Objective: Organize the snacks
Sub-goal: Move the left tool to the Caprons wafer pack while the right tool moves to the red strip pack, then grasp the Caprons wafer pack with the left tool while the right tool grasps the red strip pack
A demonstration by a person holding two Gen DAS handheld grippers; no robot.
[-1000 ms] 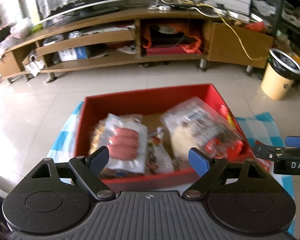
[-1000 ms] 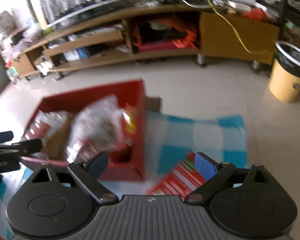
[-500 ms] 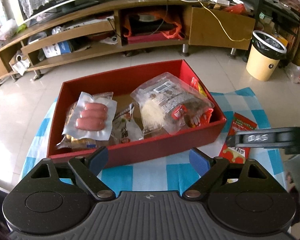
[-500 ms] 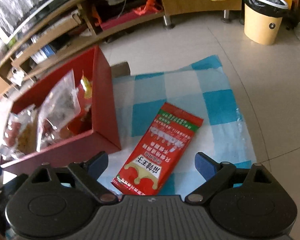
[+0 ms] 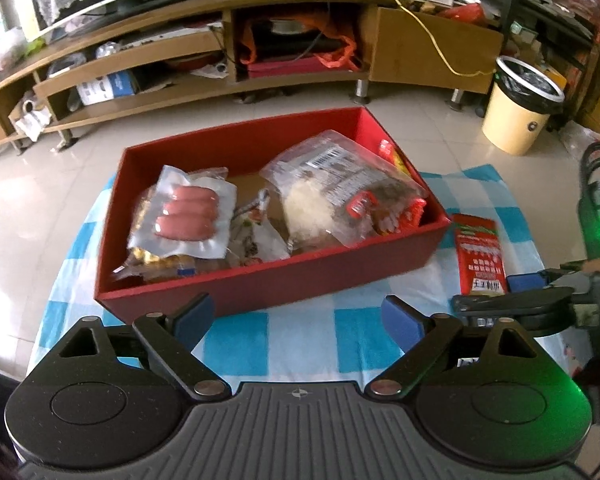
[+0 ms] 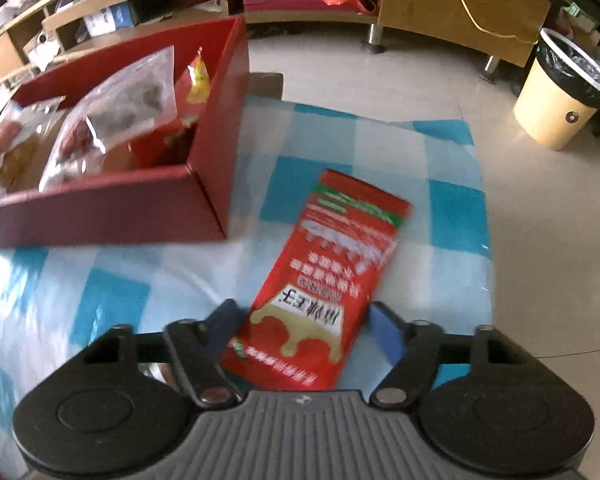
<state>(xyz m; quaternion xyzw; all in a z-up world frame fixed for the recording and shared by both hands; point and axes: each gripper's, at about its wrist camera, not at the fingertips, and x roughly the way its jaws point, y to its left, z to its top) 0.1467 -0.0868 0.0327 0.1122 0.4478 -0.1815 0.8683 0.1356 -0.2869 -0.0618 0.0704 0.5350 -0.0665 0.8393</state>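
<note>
Lowered, right tongs [image 6: 302, 326] are closing around one red packet [image 6: 328, 280]; left tongs [image 5: 300, 316] gape beside one red box [image 5: 324, 272].

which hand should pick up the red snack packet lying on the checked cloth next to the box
The right. The right gripper already straddles the red packet, its jaws closing around the near end. The left gripper is open in front of the red box, off to the packet's side.
</note>
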